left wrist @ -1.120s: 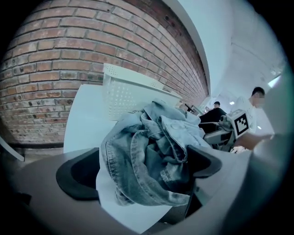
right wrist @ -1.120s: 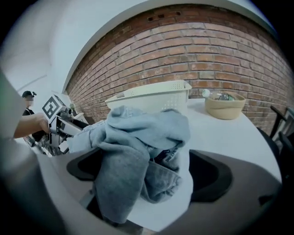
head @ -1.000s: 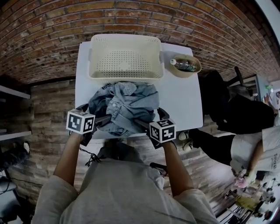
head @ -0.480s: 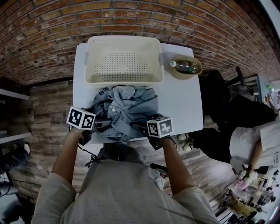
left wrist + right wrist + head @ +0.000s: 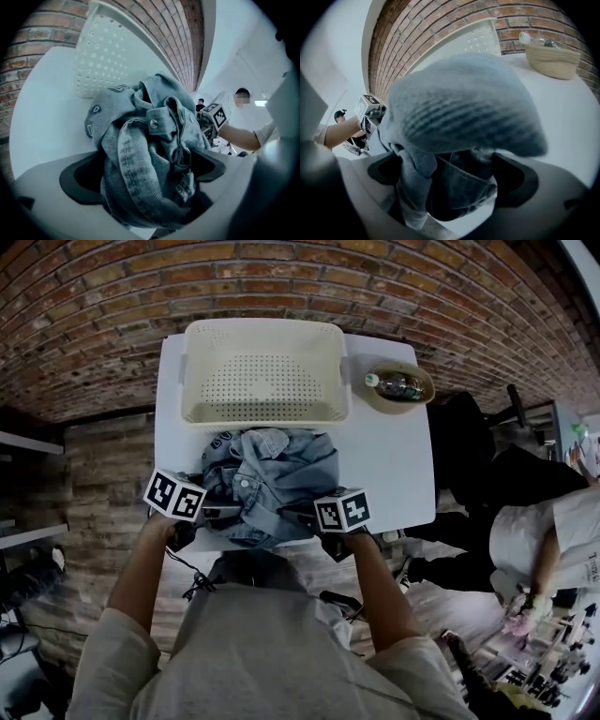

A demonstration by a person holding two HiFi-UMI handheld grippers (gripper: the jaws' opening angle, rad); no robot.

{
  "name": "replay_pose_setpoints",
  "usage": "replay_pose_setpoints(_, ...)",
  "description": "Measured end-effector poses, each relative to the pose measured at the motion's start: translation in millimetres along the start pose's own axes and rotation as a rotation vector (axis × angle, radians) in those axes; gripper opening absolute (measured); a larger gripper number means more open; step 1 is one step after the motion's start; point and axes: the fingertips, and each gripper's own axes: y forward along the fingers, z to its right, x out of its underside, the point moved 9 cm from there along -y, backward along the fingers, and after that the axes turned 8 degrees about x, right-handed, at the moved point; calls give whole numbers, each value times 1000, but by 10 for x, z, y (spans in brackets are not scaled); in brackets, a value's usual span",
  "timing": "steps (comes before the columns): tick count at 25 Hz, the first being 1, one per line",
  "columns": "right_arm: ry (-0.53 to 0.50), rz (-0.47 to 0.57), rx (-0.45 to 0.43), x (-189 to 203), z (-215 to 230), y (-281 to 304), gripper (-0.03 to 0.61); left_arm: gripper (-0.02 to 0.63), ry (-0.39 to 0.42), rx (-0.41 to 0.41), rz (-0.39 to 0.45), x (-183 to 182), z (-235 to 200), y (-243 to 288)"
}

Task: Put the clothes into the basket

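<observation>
On the left gripper (image 5: 145, 176) the jaws are partly closed, clamped on a thick roll of the denim clothes (image 5: 277, 474). On the right gripper (image 5: 452, 176) the jaws pinch a dark fold of the same bundle. Over the last second the two grippers have drawn inward, bunching the denim tighter at the middle of the tabletop's (image 5: 389, 465) near edge. The basket (image 5: 265, 413) at the far edge is empty. Both holds look set, so I judge the lift into the basket comes next.

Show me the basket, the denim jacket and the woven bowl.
basket (image 5: 265, 381), head view, perforated floor.
denim jacket (image 5: 281, 470), head view, middle of the bundle.
woven bowl (image 5: 553, 63), right gripper view, side wall.
</observation>
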Motion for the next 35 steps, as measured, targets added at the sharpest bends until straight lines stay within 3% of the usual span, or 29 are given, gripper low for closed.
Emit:
replay_pose_setpoints(6, -53, 0, -47, -37, -50, 32, 569, 572, 47, 76, -34, -64, 66, 137)
replay_pose_setpoints(8, -58, 22, -103, -37, -113, 56, 468, 554, 56, 95, -25, -57, 78, 152)
replay_pose_setpoints(11, -74, 68, -135, -43, -160, 65, 452, 532, 60, 120, 0, -56, 102, 171)
replay_pose_setpoints(15, -85, 91, -168, -104, -208, 38, 356, 440, 37, 173, 61, -109, 199, 221)
replay_pose_setpoints(20, -116, 126, -167, -85, -277, -38, 297, 373, 33, 217, 142, -50, 322, 217)
replay_pose_setpoints(26, -173, 168, -139, 21, -412, -258, 279, 360, 53, 227, 192, 92, 553, 168)
replay_pose_setpoints(35, -247, 270, -93, 93, -702, -815, 278, 360, 175, 194, 239, 107, 1121, -119)
